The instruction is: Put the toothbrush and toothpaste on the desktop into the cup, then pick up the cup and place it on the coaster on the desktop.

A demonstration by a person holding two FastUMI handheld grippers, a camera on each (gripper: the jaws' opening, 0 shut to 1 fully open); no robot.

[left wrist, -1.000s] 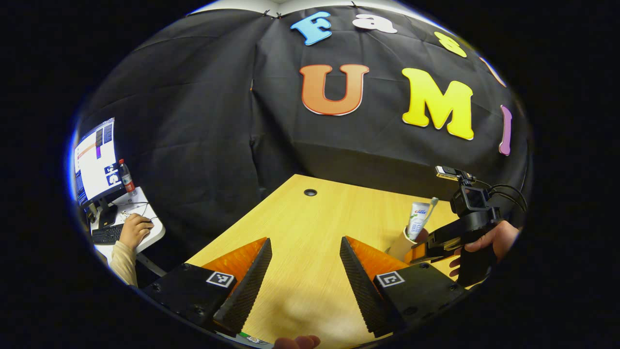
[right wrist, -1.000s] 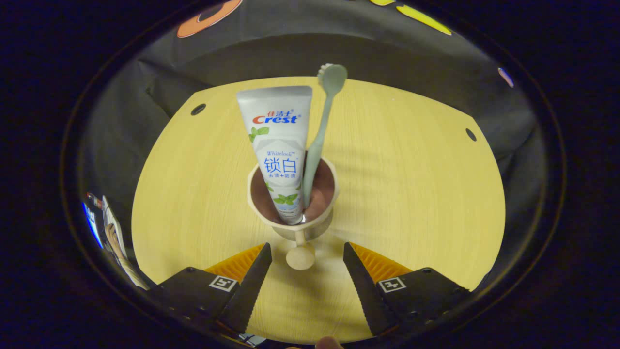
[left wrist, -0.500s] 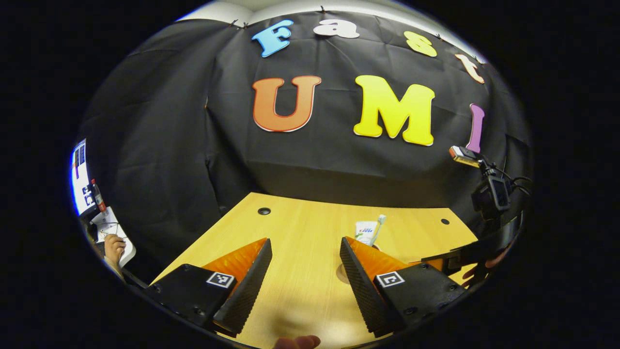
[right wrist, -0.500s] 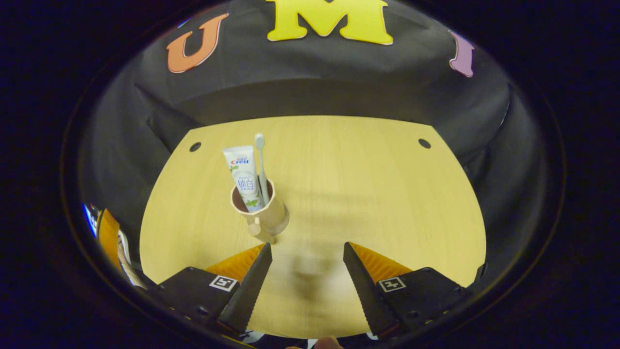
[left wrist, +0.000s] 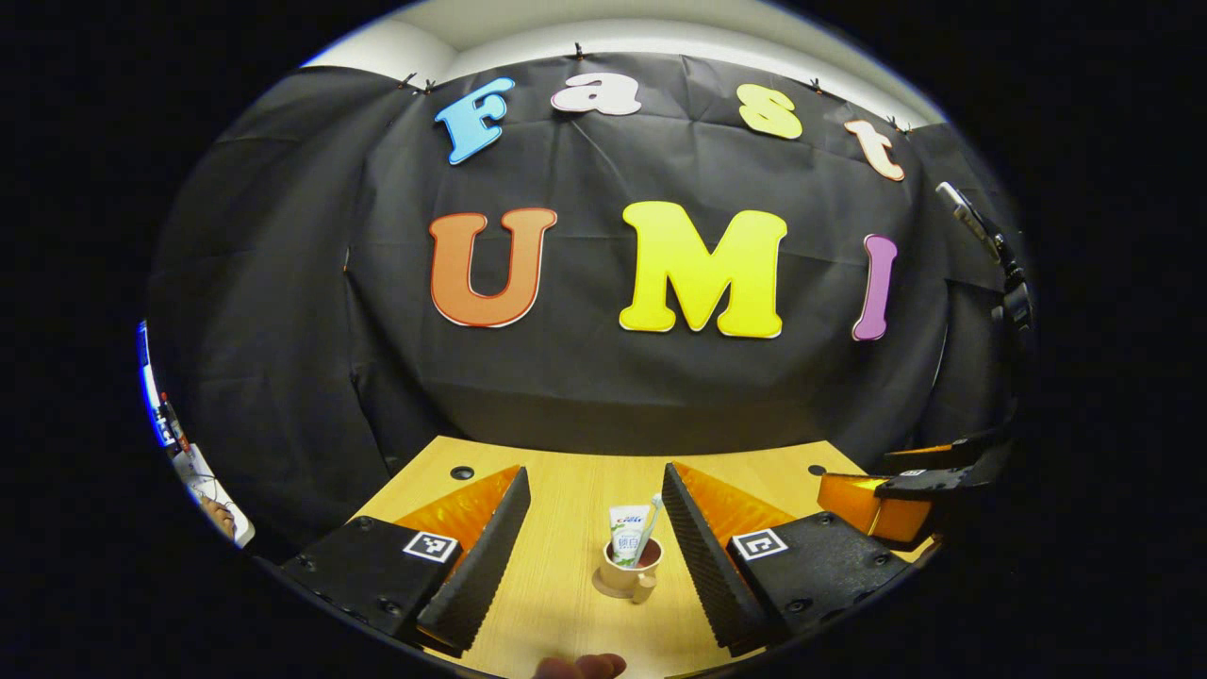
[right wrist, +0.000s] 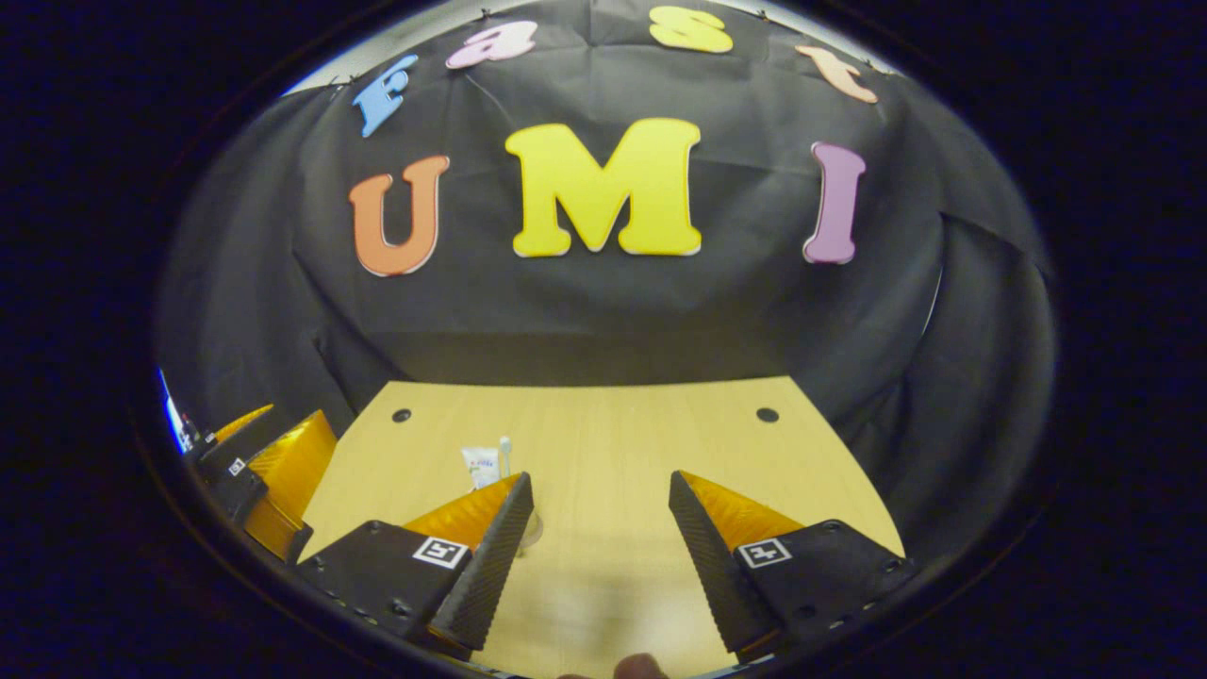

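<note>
A beige cup stands upright on the wooden desktop, its handle toward me. A thin round coaster edge shows under its base. The white toothpaste tube and pale green toothbrush stand in it. My left gripper is open, and the cup is farther off, seen between its fingers and touching neither. My right gripper is open and holds nothing; its left finger hides most of the cup, leaving the toothpaste and toothbrush showing above. The two grippers see each other: right gripper, left gripper.
The desktop has two small round holes near its far corners. The black cloth wall rises right behind the far edge. A bright monitor sliver and a seated person's hand lie far left.
Both grippers have drawn back and up from the cup, which now looks small and far. The right gripper, open around the cup's handle before, has moved off to the right.
</note>
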